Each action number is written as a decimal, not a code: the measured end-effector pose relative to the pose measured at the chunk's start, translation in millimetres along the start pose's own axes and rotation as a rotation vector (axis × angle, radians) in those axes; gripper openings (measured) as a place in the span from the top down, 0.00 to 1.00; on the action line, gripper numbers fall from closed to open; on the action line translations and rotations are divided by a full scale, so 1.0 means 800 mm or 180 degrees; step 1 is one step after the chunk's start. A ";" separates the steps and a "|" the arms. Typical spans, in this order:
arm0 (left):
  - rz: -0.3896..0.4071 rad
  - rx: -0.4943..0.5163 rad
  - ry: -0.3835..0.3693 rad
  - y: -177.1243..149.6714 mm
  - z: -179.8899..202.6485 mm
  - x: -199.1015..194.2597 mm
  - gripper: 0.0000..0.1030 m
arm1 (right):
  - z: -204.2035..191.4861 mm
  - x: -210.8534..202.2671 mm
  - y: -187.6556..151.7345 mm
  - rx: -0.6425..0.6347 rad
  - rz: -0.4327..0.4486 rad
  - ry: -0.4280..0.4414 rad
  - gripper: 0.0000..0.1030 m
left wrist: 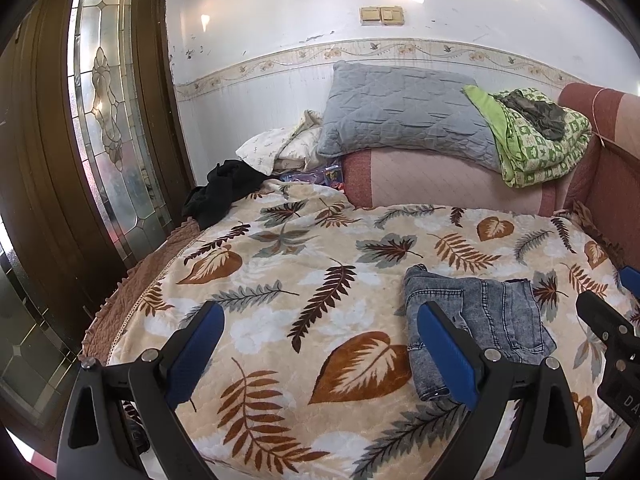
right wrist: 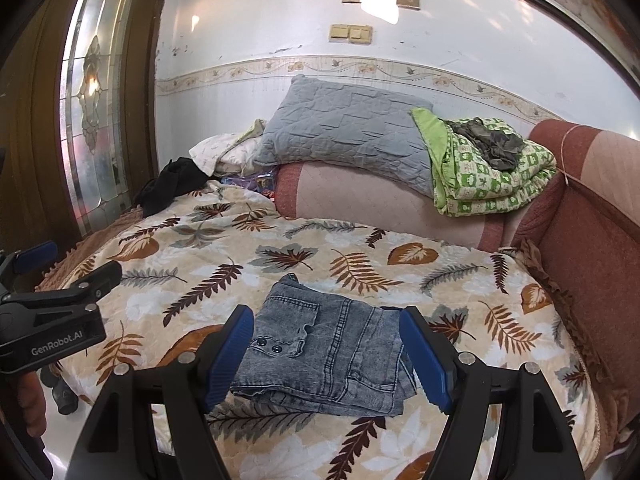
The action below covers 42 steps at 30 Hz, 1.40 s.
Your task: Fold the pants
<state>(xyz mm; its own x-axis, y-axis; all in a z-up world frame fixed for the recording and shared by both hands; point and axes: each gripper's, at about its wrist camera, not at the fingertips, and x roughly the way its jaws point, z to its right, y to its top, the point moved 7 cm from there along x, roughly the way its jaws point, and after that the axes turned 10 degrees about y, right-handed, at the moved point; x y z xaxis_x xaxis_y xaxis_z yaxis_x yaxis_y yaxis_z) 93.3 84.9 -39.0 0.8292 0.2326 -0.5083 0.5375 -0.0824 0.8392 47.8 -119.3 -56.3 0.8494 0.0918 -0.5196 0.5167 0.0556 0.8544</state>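
Grey acid-washed denim is seen folded into a compact, roughly square bundle: the pants (right wrist: 328, 356) lie flat on the bed, near its front edge and toward its right side. Stitched seams, a pocket flap and two dark snap buttons are visible on the top layer; stacked layers show at the front fold.

The bed is covered by a cream blanket (right wrist: 224, 280) printed with brown and grey leaves, with a brown frilled border at its left and right edges. A white wall with a floral border strip is noted behind, a dark wooden door with a leaded glass panel (left wrist: 108, 120) at the left.

At the far edge, a pink-and-rust bolster (left wrist: 440, 180) carries a grey quilted pillow (left wrist: 400, 120) and a folded green-patterned quilt (left wrist: 536, 148) with a dark crumpled cloth on top. A black garment (left wrist: 216, 192) is noted at the far left corner, beside a pale pillow.

The right gripper (right wrist: 326, 360) is held spread wide, its blue pads on either side of the pants, nothing pinched; contact cannot be determined. The left gripper (left wrist: 320, 348) is likewise spread wide over bare blanket, just left of the pants, empty. Nothing lies on top of the bundle.
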 end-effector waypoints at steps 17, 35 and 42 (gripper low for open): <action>0.0043 0.0069 -0.0034 0.002 0.013 -0.016 0.06 | 0.021 -0.017 -0.002 0.0145 0.0122 -0.0038 0.24; 0.0016 0.0037 -0.0140 0.002 0.016 -0.020 0.06 | 0.019 -0.020 0.000 0.0152 0.0138 -0.0035 0.24; 0.0020 0.0024 -0.0135 0.002 0.015 -0.020 0.06 | 0.018 -0.020 0.000 0.0146 0.0137 -0.0039 0.24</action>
<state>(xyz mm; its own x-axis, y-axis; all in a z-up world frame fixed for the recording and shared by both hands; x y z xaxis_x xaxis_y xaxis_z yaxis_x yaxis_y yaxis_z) 82.7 69.1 -31.6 0.8382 0.1906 -0.5109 0.5333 -0.0909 0.8410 35.5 -134.8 -47.7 0.8721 0.0809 -0.4826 0.4837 0.0062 0.8752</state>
